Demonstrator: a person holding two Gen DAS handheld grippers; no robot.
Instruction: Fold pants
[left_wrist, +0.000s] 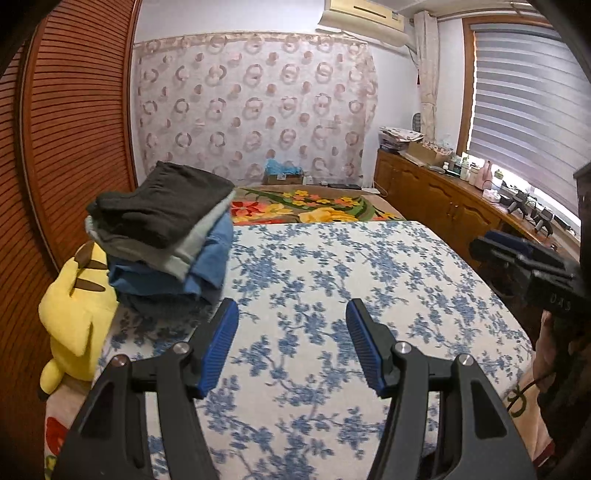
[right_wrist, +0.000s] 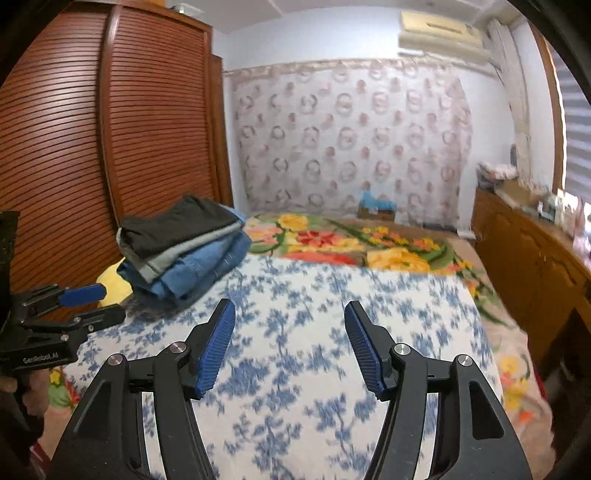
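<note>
Both tongs are hanging wide and empty, left tongs (left_wrist: 291, 345), right tongs (right_wrist: 290, 345), over the bare blue-flowered bed (left_wrist: 332, 266). The folded pants stack (left_wrist: 162, 236) is sitting far left, leaning toward the yellow plush (left_wrist: 77, 306). You're risking a topple if you're brushing that overhanging pile.

Bed (left_wrist: 332, 266) ahead of my tongs is bare, free to pass; clothes stack (left_wrist: 166, 236) & yellow plush (left_wrist: 74, 317) block my left.
</note>
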